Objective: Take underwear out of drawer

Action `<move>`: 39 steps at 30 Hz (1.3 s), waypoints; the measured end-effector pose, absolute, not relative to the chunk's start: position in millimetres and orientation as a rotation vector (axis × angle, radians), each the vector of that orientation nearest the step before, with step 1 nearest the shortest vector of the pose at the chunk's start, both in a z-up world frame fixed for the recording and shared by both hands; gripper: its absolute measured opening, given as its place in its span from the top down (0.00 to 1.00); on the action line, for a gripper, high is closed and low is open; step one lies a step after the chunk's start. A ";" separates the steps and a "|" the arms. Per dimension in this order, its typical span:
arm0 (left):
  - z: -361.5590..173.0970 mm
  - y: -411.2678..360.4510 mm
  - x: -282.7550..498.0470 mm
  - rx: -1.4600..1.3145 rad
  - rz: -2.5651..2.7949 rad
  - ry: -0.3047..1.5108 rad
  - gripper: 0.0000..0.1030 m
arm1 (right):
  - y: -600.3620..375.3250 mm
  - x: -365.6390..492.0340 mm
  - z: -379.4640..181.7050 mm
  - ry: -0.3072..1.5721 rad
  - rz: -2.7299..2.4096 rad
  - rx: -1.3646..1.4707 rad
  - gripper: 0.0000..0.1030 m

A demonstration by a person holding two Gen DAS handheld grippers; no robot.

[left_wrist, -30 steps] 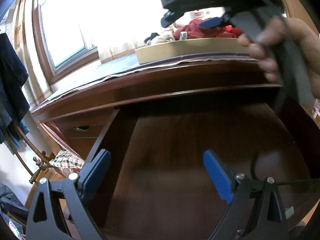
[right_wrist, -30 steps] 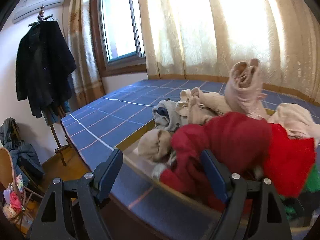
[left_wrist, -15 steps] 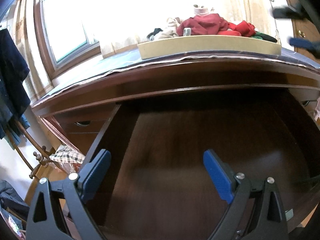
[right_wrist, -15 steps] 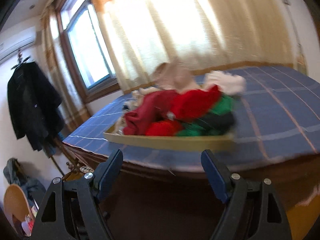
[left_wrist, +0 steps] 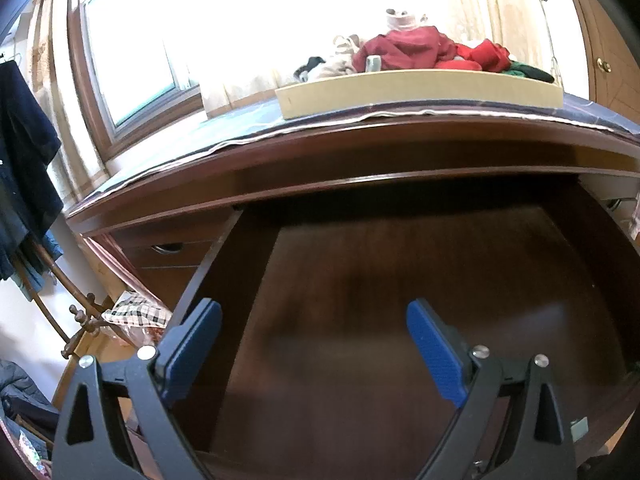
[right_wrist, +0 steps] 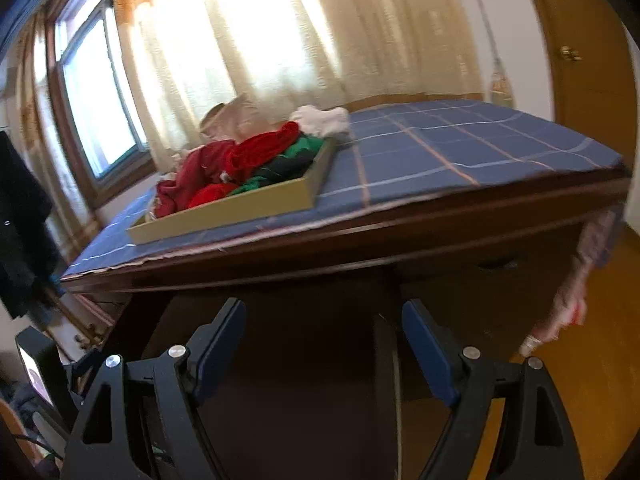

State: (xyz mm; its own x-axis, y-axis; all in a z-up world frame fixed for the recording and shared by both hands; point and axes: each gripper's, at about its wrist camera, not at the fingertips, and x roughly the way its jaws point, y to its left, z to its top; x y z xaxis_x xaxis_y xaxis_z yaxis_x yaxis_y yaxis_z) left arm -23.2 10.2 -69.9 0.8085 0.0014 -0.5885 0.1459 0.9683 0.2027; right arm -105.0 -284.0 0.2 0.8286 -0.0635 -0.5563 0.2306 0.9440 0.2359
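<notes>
The left tongs and right tongs are both released, grasping nothing, over the open drawer. The underwear lies piled in a tray on the counter.

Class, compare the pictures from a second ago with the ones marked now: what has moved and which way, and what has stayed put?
The right gripper has drawn back from over the pile of clothes in the tray and dropped toward the open drawer; it has left the left wrist view, along with the hand. It took nothing. The left gripper stayed over the drawer, open and empty. Tray and clothes are unmoved.
</notes>
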 end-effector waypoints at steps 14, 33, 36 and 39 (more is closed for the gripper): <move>-40.5 20.8 -46.6 0.203 -0.129 0.594 0.02 | -220.7 -155.0 41.7 0.554 -0.113 0.243 0.20; 67.4 36.8 -110.6 0.129 -0.128 0.471 0.00 | -156.4 -192.9 87.9 0.399 -0.179 0.191 0.12; 70.0 34.7 -114.6 0.129 -0.122 0.456 0.00 | -156.5 -191.0 85.5 0.419 -0.176 0.190 0.12; 72.0 33.4 -118.4 0.121 -0.111 0.439 0.00 | -159.7 -189.5 81.4 0.438 -0.164 0.210 0.12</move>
